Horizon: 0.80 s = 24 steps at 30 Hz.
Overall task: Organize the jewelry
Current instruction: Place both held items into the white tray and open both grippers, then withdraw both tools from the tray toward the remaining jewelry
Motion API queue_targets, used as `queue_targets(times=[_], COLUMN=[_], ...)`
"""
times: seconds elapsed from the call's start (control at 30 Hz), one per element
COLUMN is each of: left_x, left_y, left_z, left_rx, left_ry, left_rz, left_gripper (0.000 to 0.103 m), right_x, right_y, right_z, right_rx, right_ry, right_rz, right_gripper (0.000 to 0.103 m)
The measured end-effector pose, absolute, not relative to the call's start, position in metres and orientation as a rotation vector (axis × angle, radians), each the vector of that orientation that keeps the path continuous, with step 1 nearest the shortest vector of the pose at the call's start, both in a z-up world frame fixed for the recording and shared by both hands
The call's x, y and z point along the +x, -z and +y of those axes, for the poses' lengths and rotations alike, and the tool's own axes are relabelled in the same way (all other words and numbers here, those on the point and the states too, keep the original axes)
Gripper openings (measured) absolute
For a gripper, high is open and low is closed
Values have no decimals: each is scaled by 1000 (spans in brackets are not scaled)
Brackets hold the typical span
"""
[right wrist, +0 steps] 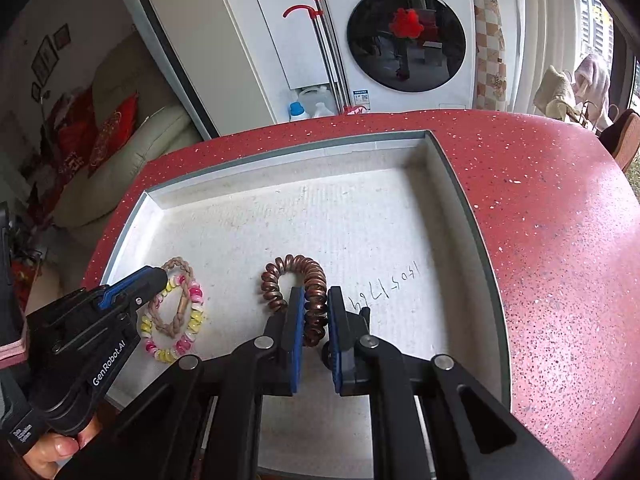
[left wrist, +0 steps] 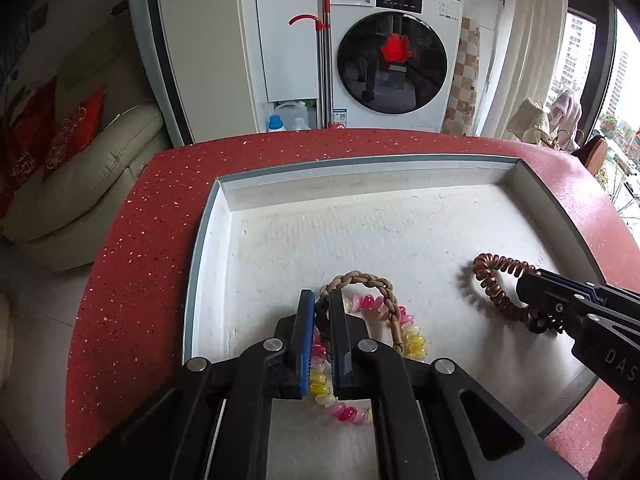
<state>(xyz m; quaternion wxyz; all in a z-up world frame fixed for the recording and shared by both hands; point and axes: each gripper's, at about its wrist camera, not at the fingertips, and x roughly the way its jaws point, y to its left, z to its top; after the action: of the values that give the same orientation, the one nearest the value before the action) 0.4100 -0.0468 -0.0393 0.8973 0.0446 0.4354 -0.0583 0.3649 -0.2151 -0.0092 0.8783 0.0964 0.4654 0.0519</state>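
A white tray [left wrist: 216, 248] lies on a red speckled counter. In it lie a tan braided bracelet [left wrist: 360, 280] and a pink-and-yellow spiral band [left wrist: 414, 342], overlapping. My left gripper [left wrist: 322, 300] is shut on the left side of the braided bracelet, with the spiral band under its fingers. A copper-brown spiral band [right wrist: 296, 268] lies to the right. My right gripper [right wrist: 316, 300] is closed on its right strand. Each gripper also shows in the other view: the left gripper [right wrist: 160, 276] and the right gripper [left wrist: 524, 284].
The red counter [right wrist: 540, 208] surrounds the tray [right wrist: 460, 184], with its curved edge close at the left and far side. Handwritten numbers [right wrist: 384, 284] mark the tray floor right of the brown band. A washing machine [left wrist: 392, 52] and sofa [left wrist: 92, 176] stand beyond.
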Motion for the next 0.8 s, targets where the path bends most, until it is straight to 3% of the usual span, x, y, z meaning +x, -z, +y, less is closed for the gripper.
queue_targets(times=[0.13, 0.2, 0.27, 0.8], left_x=[409, 408, 406, 396], left_y=[38, 38, 36, 16], left_z=[-51, -52, -51, -44], left_rx=[115, 116, 117, 102], left_ry=[103, 98, 98, 120], left_rz=[902, 901, 893, 854], left_gripper=[25, 25, 25, 25], right_x=[364, 363, 358, 312], right_y=[10, 6, -2, -42], right_z=[-215, -216, -217, -240], right_rx=[195, 204, 209, 347], right_ry=[-111, -122, -126, -104], right_rz=[981, 979, 951, 862], right_gripper=[17, 37, 50, 53])
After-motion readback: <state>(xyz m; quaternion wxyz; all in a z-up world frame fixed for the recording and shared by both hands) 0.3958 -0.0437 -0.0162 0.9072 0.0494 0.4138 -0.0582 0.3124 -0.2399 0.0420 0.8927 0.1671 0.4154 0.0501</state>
